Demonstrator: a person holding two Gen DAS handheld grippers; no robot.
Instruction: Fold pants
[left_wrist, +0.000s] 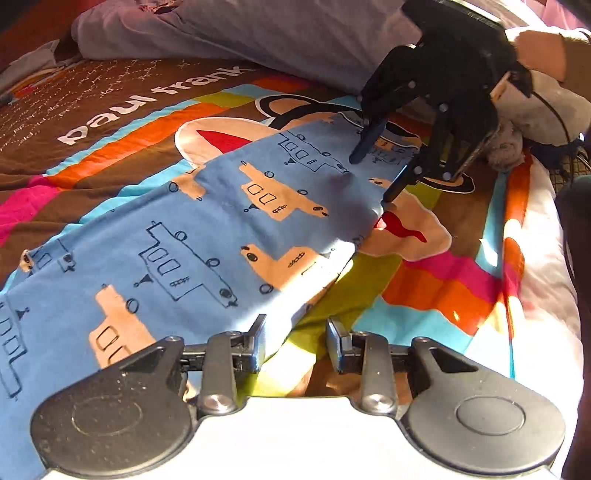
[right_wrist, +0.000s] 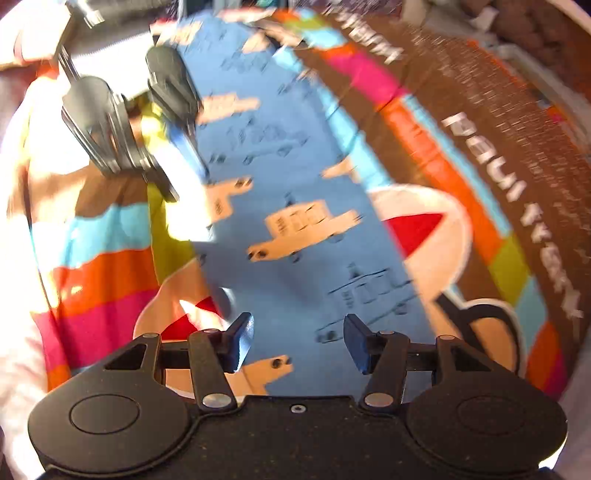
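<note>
Blue pants printed with tan and outlined vehicles lie flat in a long strip on a colourful bedspread. My left gripper is open and empty at the pants' near right edge. My right gripper shows at the far end in the left wrist view, open, fingertips just above the pants' far edge. In the blurred right wrist view the pants run away from my open right gripper, and the left gripper hovers at their far left edge.
A grey-lilac pillow or blanket lies along the far side of the bed. A white and grey soft toy sits behind my right gripper. The bedspread's white edge drops off at right.
</note>
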